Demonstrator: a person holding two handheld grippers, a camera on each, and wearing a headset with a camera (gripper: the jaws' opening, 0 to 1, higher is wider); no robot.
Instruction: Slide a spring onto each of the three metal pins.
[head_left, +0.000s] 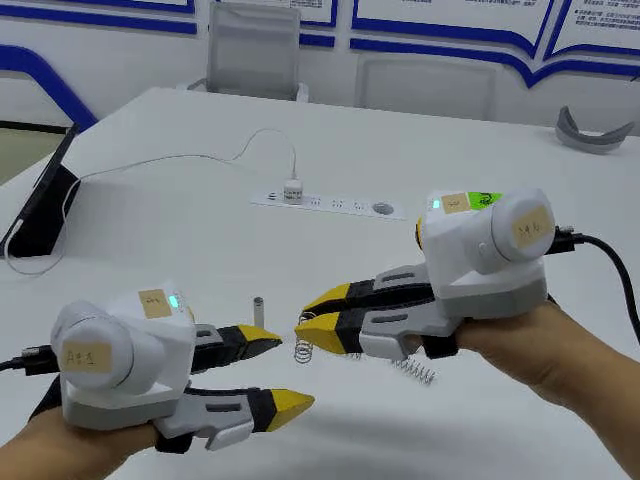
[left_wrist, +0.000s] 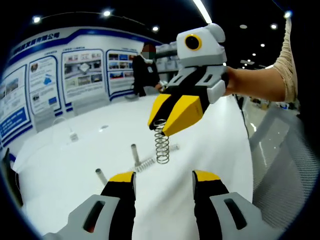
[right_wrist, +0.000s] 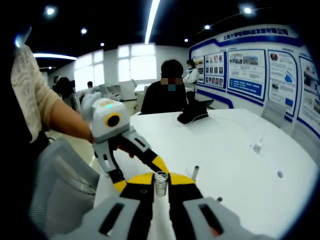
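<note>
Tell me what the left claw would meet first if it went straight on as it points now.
Probably the spring hanging from the right claw; depth is unclear.

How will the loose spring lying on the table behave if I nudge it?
The loose spring lies on its side on the smooth white table, so it would probably roll or skid. Its thin, open wire coil looks very light and likely squashes under a hard pinch.
</note>
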